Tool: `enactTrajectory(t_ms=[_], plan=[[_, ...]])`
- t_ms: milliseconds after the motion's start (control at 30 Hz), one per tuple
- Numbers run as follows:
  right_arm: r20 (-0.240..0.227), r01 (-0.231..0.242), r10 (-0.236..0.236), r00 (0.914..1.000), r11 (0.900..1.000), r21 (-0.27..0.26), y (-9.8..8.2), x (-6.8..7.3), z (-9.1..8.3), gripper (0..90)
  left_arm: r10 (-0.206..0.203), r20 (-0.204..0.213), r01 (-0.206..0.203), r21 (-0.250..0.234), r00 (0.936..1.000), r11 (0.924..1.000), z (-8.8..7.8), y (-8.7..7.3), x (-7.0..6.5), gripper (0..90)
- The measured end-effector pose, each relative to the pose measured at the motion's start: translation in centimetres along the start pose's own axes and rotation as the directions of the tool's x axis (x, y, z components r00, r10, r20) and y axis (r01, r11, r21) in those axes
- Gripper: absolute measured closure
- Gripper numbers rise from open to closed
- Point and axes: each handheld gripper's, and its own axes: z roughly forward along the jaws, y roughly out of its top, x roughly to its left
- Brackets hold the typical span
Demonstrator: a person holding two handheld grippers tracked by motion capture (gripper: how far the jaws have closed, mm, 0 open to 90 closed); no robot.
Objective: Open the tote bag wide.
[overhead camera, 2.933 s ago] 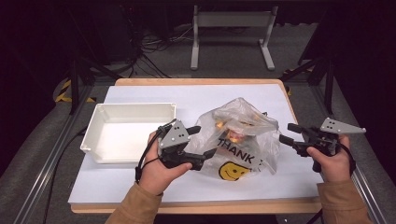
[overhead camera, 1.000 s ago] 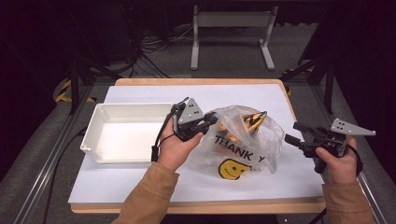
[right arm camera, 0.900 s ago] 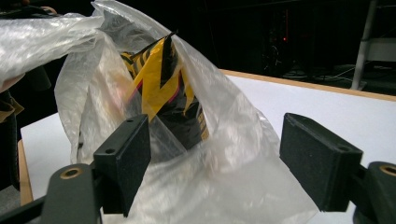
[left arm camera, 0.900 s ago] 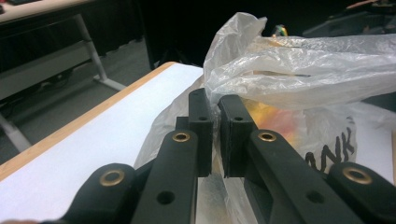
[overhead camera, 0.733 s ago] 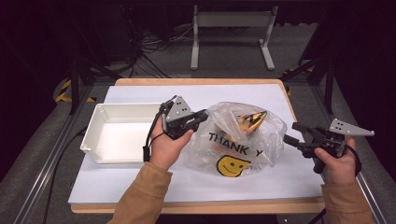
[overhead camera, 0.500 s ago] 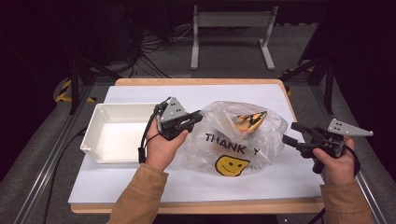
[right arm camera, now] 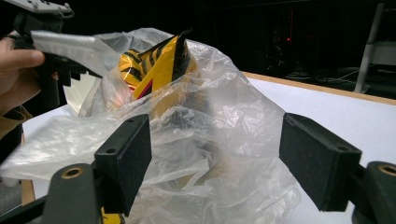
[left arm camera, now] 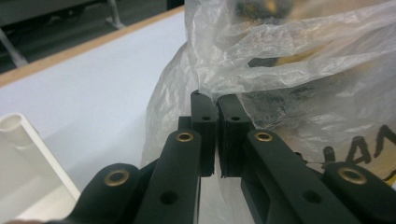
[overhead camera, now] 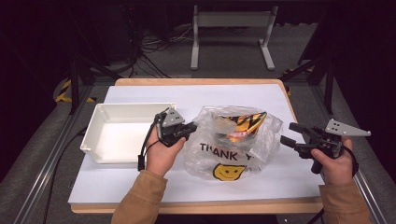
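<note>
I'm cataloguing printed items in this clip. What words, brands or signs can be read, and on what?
"THANK Y": black print on the clear plastic bag, the letters after the Y hidden in a fold.
Smiley face sign below that print.
Yellow and black packet inside the bag: print unreadable.

Left tongs (overhead camera: 189,130) are pinched closed, pointing right; right tongs (overhead camera: 287,136) gape wide, pointing left

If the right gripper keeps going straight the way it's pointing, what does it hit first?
Most likely the crinkled clear plastic bag: it lies directly ahead of the open right gripper, whose jaws stand apart, though the gap before contact is hard to judge.
</note>
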Motion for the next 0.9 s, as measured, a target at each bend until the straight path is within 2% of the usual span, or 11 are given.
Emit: enactTrajectory(t_ms=[300, 500, 600, 900], plan=[[-0.006, -0.001, 0.001, 1.0000, 1.000, 0.001, 0.0, 0.1, 0.1, 25.7, 0.004, 0.000, -0.004, 0.086, 1.0000, 0.9963, 1.9, -1.0, -0.6, 86.3], [-0.006, -0.001, 0.002, 1.0000, 1.000, 0.010, -0.1, 0.1, 0.2, 25.7, 0.017, 0.001, -0.017, 0.138, 0.9999, 0.9903, 3.4, -1.7, -1.4, 85.9], [-0.004, 0.004, -0.004, 1.0000, 1.000, 0.016, -0.2, 0.1, 0.4, 25.5, -0.002, 0.034, -0.003, 0.153, 0.9994, 0.9882, 4.1, -2.0, -1.8, 86.0], [-0.010, 0.028, -0.028, 0.9996, 1.000, -0.005, 0.4, 0.8, 0.3, 25.7, 0.014, 0.035, -0.021, 0.209, 0.9993, 0.9777, 5.6, -2.8, -2.4, 86.0]])
